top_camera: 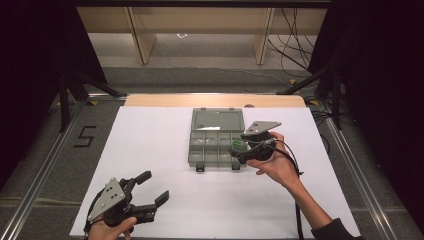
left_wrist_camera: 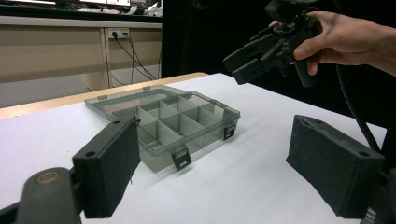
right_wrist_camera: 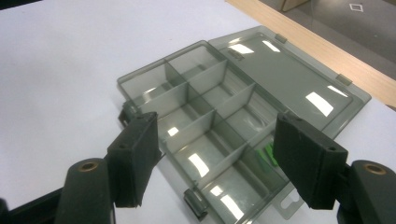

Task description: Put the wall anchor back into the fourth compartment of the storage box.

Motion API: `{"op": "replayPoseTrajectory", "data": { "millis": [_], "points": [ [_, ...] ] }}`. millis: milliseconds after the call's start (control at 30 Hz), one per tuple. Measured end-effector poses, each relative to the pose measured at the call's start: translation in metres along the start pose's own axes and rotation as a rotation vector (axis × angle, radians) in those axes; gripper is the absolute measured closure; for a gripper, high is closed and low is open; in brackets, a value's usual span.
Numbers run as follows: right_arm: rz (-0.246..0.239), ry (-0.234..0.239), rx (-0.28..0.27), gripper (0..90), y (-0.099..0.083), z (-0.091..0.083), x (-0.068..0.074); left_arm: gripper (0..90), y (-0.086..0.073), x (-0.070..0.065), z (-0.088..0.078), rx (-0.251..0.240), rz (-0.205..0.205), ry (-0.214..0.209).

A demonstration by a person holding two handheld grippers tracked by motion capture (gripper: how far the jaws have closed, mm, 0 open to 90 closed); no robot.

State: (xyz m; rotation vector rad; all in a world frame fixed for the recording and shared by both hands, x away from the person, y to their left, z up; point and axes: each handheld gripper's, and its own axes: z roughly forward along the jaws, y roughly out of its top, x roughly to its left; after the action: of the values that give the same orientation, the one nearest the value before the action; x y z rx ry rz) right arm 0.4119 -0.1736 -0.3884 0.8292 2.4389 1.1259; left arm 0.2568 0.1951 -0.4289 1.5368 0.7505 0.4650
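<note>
Clear plastic organizer box (top_camera: 216, 137), lid open flat: light, rigid, slick; grab by rim or latches. Green piece (right_wrist_camera: 267, 154) inside. Right hand-held gripper (top_camera: 239, 148) above box, open, empty; left hand-held gripper (top_camera: 156, 189) open.

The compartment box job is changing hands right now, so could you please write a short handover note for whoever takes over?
Left gripper: jaws open, nothing between them, at the near left of the table, apart from the box.
Right gripper: jaws open, nothing held, in the air over the box's right side.
Compartment box: mid-table, lid folded flat open behind it.
Done: a small green item lies in a right-hand compartment; what it is cannot be told.
Left: the other compartments look empty; lid not closed, both latches undone.
</note>
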Motion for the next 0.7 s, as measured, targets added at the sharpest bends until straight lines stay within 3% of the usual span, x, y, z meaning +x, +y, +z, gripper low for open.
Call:
{"op": "replayPoseTrajectory", "data": {
  "millis": [433, 700],
  "points": [
    [0.012, 0.034, -0.107, 29.6, -0.008, -0.020, 0.017, 16.1, 0.001, 0.000, -0.001, 0.010, 0.001, 0.009],
    [0.016, 0.036, -0.123, 28.5, -0.019, -0.029, 0.026, 16.1, 0.001, -0.001, -0.001, 0.012, 0.003, 0.009]
  ]
}}
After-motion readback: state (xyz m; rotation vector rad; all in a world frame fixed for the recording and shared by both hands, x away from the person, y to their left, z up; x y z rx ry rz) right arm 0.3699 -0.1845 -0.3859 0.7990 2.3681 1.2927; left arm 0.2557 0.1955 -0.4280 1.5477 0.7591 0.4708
